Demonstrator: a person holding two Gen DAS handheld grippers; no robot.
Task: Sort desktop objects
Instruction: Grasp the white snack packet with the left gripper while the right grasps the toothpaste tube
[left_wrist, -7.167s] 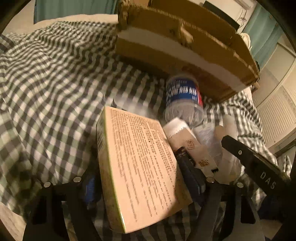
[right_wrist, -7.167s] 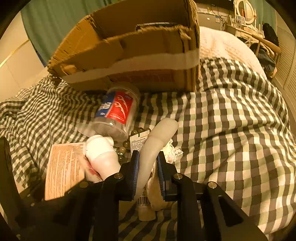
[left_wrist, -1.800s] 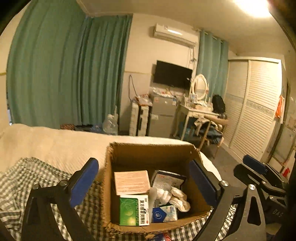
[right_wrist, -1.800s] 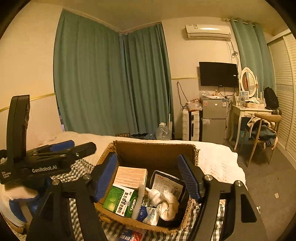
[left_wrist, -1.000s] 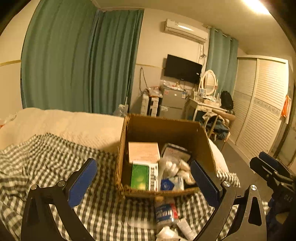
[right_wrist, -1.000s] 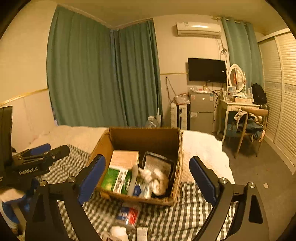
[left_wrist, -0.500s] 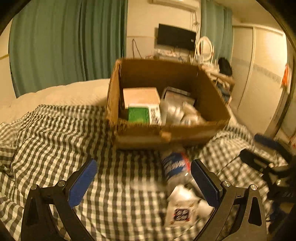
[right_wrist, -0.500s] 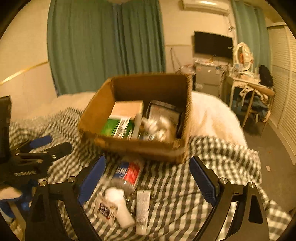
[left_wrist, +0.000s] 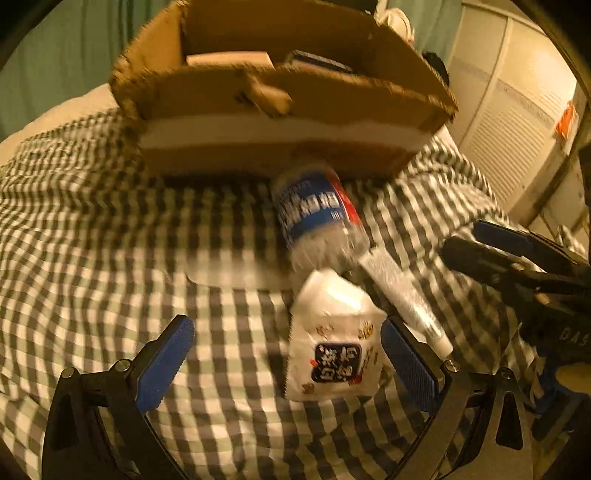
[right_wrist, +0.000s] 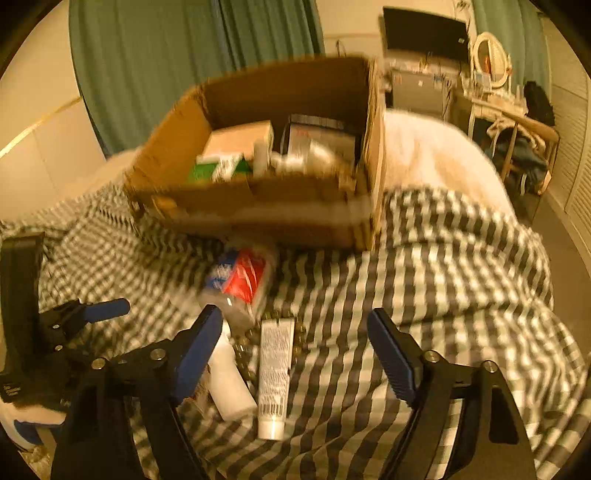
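Clutter remains: your 2 tools, left tool (left_wrist: 284, 354) and right tool (right_wrist: 295, 339), have dropped from the cardboard box (right_wrist: 266, 206), both spread empty, toward the sachet (left_wrist: 332, 350) at 6 o'clock and the tube (right_wrist: 275, 373).

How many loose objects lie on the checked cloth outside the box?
3 clearly: bottle against the cardboard box, white packet below it, tube to its right. Others may be hidden.
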